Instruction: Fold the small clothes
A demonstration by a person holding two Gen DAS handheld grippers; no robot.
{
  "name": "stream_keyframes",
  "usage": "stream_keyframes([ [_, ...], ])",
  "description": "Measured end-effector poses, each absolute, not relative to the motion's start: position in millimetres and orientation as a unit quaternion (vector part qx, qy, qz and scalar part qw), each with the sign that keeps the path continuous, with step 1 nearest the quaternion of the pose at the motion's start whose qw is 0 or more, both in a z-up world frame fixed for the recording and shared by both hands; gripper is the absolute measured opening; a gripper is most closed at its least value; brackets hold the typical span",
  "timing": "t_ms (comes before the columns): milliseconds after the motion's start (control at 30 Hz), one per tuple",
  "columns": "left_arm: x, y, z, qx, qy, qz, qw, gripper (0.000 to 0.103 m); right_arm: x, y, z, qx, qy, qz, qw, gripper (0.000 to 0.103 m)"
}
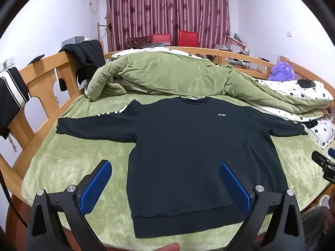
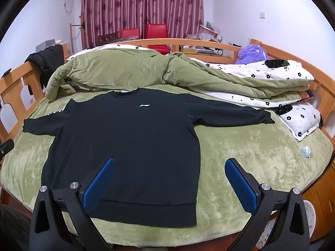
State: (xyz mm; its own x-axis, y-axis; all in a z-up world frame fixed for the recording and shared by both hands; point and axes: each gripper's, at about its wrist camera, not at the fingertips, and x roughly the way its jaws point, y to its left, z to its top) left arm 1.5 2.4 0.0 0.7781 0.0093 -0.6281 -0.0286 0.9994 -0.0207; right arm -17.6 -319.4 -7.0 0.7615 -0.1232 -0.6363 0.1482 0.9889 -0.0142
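Note:
A black long-sleeved sweatshirt (image 1: 184,146) with a small white chest logo lies flat and face up on the green bed sheet (image 1: 69,167), both sleeves spread out sideways. It also shows in the right wrist view (image 2: 125,146). My left gripper (image 1: 165,169) is open and empty, held above the hem's left part. My right gripper (image 2: 169,167) is open and empty, held above the hem's right corner. Its dark body shows at the right edge of the left wrist view (image 1: 324,165).
A crumpled green quilt (image 1: 167,73) with a white flowered lining lies behind the collar. A flowered pillow (image 2: 301,121) sits at the right by the sleeve end. A small pale toy (image 2: 306,151) lies on the sheet. Wooden bed rails (image 1: 41,96) ring the bed, dark clothes hung on them.

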Motion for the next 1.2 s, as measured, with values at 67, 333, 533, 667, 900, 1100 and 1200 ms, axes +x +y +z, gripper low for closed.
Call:
stream_keyframes([
  [67, -0.8, 4.7, 0.9, -0.010, 0.320, 0.008, 0.947, 0.103, -17.9, -320.9, -7.0, 0.017, 0.336, -0.074, 0.939, 0.103],
  [333, -4.5, 2.1, 2.1, 0.002, 0.317, 0.007, 0.948, 0.103, -17.8, -311.7, -6.0, -0.003, 0.333, -0.076, 0.940, 0.103],
  [533, -6.6, 0.8, 2.4, 0.002, 0.313, 0.004, 0.950, 0.103, -15.2, -313.2, -4.8, 0.001, 0.336, -0.074, 0.939, 0.103],
  [667, -8.1, 1.5, 2.1, 0.006, 0.309, 0.000, 0.951, 0.103, -19.9, -311.6, -8.1, 0.001, 0.333, -0.073, 0.940, 0.103],
  [900, -7.1, -4.7, 0.1, 0.010, 0.309, 0.001, 0.951, 0.103, -22.7, -302.7, -5.2, -0.001, 0.335, -0.073, 0.939, 0.103],
  [1100, -6.1, -3.0, -3.3, 0.007, 0.310, 0.002, 0.951, 0.103, -20.4, -308.9, -11.7, -0.006, 0.339, -0.069, 0.938, 0.103],
  [1200, -5.8, -3.6, -4.2, 0.008, 0.311, 0.003, 0.950, 0.103, -18.0, -309.2, -13.7, -0.007, 0.341, -0.068, 0.938, 0.103],
])
